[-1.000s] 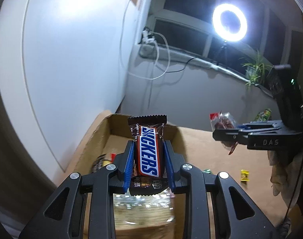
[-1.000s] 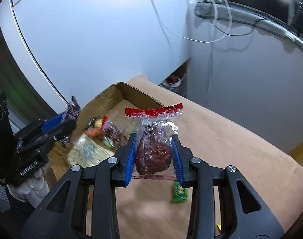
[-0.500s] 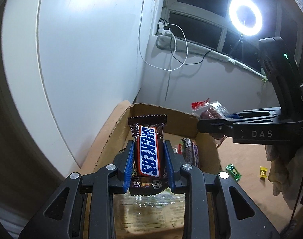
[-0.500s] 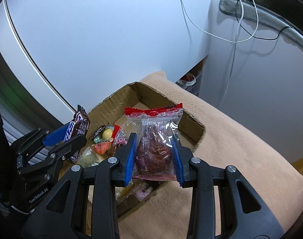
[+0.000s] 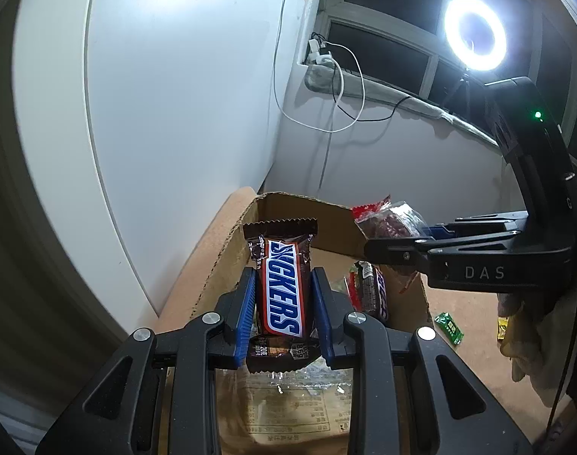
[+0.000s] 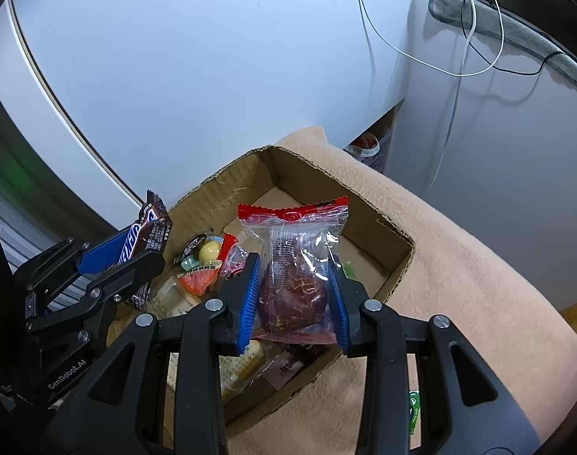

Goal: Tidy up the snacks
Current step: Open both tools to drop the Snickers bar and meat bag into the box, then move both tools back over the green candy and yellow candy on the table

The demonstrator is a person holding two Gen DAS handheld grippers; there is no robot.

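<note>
My left gripper (image 5: 283, 295) is shut on a Snickers bar (image 5: 282, 288), held upright above the near part of an open cardboard box (image 5: 227, 250). My right gripper (image 6: 294, 284) is shut on a clear packet with a red top and a dark red snack (image 6: 294, 265), held above the same box (image 6: 387, 235). In the left wrist view the right gripper (image 5: 375, 244) comes in from the right over the box. In the right wrist view the left gripper (image 6: 152, 250) with the Snickers bar (image 6: 144, 233) is at the left.
The box holds several snacks, among them a second Snickers bar (image 5: 371, 292) and a large flat packet (image 5: 288, 409). It sits on a tan cloth (image 6: 458, 265). A green candy (image 5: 449, 328) and a yellow candy (image 5: 502, 328) lie on the cloth. A white wall stands behind.
Both grippers have moved toward the box and now hang over it, each still holding its snack. The right gripper has come closer to the left one.
</note>
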